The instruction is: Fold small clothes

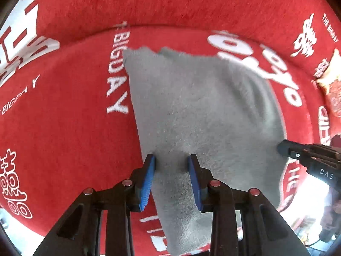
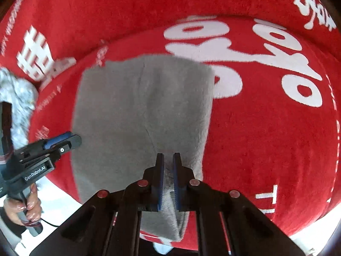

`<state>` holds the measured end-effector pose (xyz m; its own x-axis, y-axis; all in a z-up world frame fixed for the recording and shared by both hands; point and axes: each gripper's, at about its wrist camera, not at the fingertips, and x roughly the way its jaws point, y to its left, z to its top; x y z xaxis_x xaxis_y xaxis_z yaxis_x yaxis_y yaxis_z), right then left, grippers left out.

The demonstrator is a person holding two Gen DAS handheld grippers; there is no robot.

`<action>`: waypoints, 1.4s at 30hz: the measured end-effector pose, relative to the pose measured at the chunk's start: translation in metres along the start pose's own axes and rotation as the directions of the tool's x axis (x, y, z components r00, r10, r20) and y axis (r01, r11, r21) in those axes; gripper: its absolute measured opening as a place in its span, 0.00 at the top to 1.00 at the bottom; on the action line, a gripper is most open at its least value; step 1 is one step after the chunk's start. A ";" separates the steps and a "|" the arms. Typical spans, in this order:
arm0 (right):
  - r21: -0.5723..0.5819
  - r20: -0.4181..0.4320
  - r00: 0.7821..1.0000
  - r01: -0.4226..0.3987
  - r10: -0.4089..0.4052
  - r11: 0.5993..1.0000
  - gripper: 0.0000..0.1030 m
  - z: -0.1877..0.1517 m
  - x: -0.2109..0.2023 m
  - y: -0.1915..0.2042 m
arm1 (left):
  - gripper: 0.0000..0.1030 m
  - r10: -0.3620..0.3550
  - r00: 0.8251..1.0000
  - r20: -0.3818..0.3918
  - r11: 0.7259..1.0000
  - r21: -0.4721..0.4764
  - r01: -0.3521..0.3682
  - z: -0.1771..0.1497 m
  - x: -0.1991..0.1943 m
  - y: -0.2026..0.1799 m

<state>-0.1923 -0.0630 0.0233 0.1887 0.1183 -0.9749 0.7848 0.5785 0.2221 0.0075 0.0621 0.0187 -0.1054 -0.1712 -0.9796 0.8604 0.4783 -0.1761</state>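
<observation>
A grey fleecy cloth [image 1: 204,115], folded, lay flat on a red plush cover printed with white lettering [image 1: 74,117]; its near edge was pinched between the blue pads of the right gripper [image 2: 168,179], whose jaws stood almost together on the fabric; the left gripper [image 1: 171,181] hovered at the cloth's other near corner, jaws partly apart, fabric between them but not visibly pressed; a hand [image 2: 23,209] grasped that gripper's handle; a pale patterned cloth [image 2: 19,98] sat beside it.
</observation>
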 end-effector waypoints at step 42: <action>0.138 -0.114 0.992 0.061 -0.046 0.989 0.91 -0.007 -0.001 -0.016 | 0.51 0.097 0.988 -0.118 0.992 -0.064 -0.105 -0.018 -0.018 0.007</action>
<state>-0.2089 -0.0670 0.0207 0.0844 0.1829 -0.9795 0.8689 0.4677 0.1622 0.0068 0.0840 0.0333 -0.0794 -0.0206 -0.9966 0.8332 0.5475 -0.0777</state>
